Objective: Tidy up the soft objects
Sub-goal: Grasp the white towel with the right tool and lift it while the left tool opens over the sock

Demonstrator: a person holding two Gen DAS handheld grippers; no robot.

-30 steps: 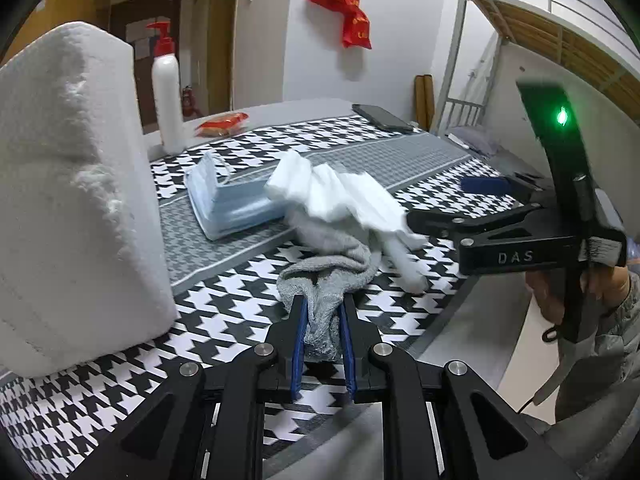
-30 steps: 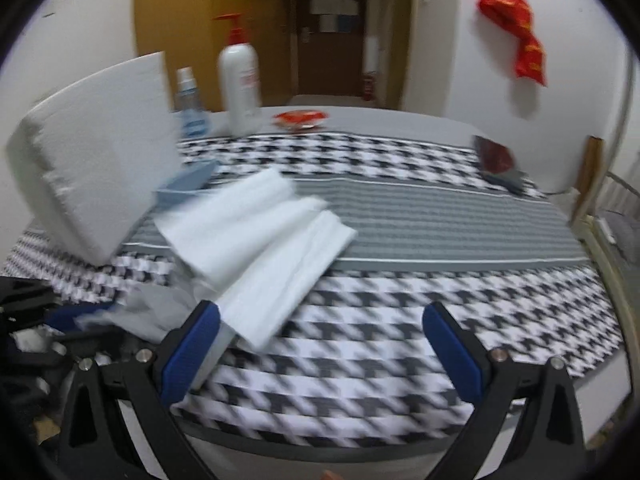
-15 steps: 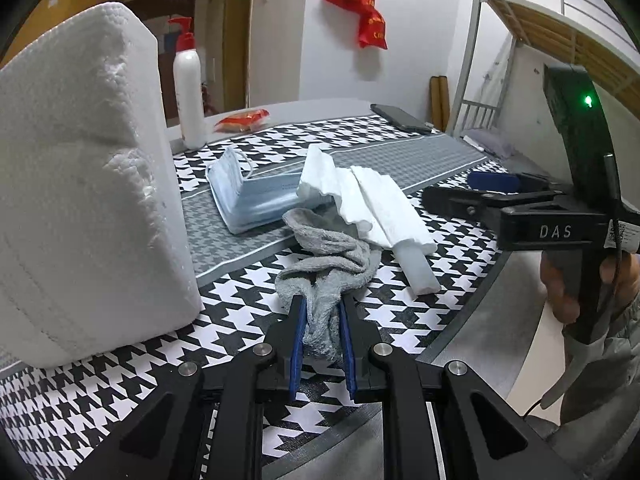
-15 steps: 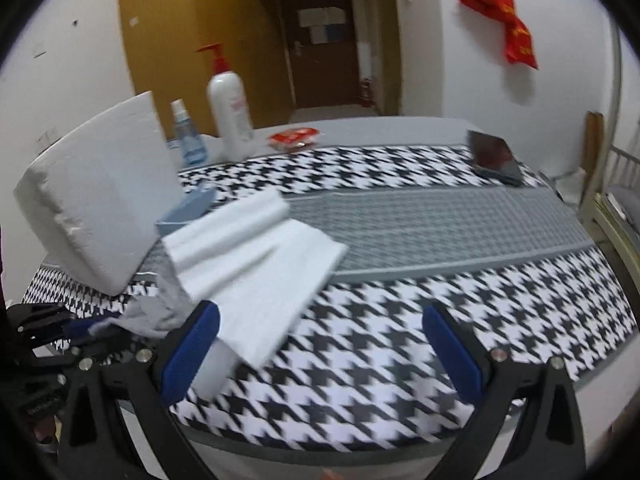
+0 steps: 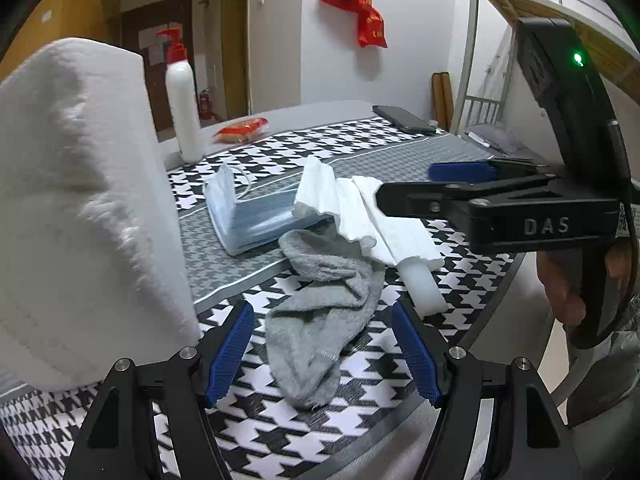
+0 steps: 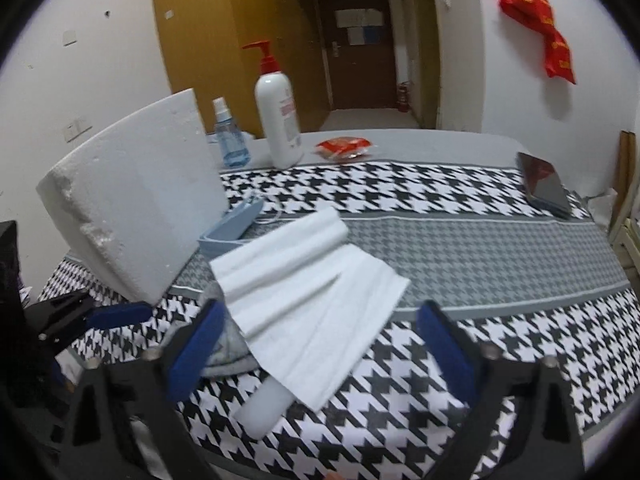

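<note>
A grey sock [image 5: 324, 320] lies flat on the houndstooth cloth between the pads of my left gripper [image 5: 322, 312]. Its jaws are opening and neither pad touches the sock. Over the sock's far end lies a folded white tissue stack [image 5: 372, 216], with a white tube [image 5: 424, 284] sticking out from under it. A pile of blue face masks [image 5: 256, 216] sits behind. My right gripper [image 6: 320, 312] hovers over the near end of the tissue stack [image 6: 308, 292]. Its jaws are closing, with the tissue between the pads but not pressed. The sock [image 6: 228, 348] peeks out under the tissue.
A big white foam block [image 5: 80, 208] stands close on the left. At the back are a pump bottle [image 6: 280, 120], a small spray bottle [image 6: 228, 140], a red packet [image 6: 344, 148] and a phone [image 6: 544, 188]. The table's [image 5: 492, 300] front edge is just below both grippers.
My left gripper was shut on the grey sock and has now let it go, jaws spread wide. The right gripper's jaws have narrowed a little over the tissue.
</note>
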